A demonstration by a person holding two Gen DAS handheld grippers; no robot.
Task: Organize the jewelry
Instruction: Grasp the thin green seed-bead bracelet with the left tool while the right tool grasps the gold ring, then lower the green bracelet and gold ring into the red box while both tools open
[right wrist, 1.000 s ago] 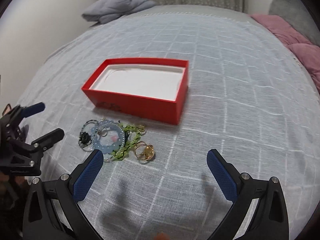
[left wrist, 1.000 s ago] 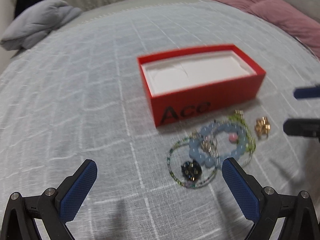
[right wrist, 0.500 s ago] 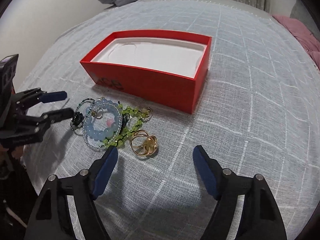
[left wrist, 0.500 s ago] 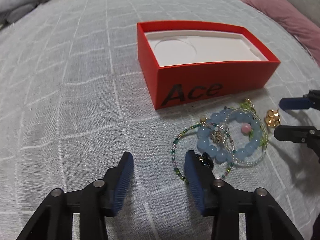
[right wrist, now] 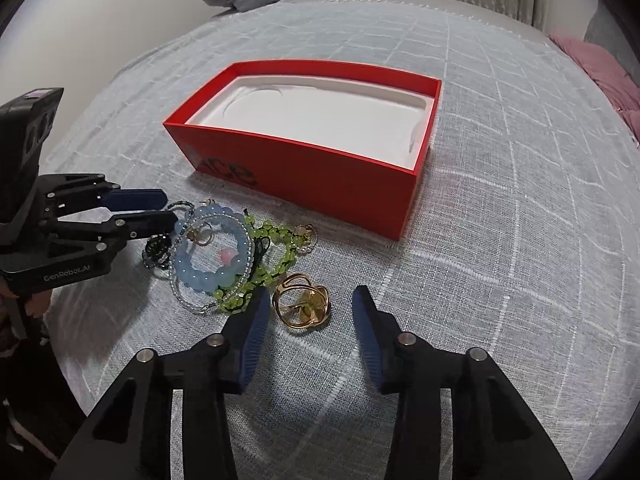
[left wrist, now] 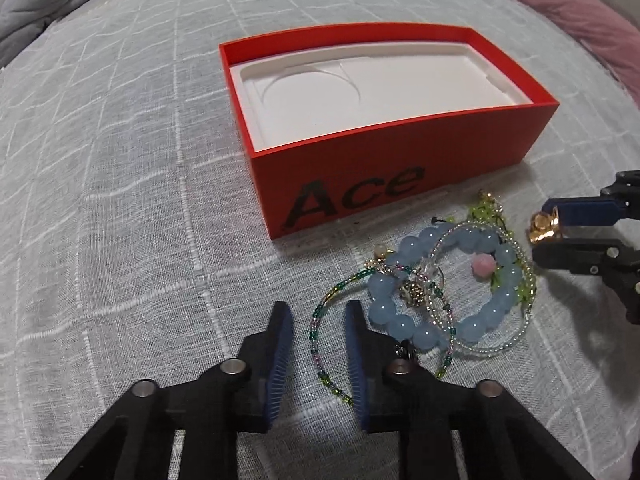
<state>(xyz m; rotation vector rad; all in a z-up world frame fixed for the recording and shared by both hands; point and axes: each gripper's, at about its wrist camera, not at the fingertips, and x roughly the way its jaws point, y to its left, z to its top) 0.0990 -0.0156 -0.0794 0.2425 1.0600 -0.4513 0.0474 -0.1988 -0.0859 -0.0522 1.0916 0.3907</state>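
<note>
A grey checked bed [left wrist: 120, 200] carries an open red box [right wrist: 320, 176], empty, near its middle. Just in front lies a tangle of bracelets [left wrist: 440, 296]. The left gripper [left wrist: 318, 320] closes over a thin green beaded strand [left wrist: 320, 344]; the right gripper [right wrist: 306, 308] closes around a gold ring [right wrist: 302, 304], neither pinched yet. Best to squeeze gently and lift slowly, lest strands snag.

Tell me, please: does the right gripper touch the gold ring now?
Apart. In the right wrist view, the right gripper has the gold ring between its closing jaws, and bare cloth shows between the ring and each pad.
</note>
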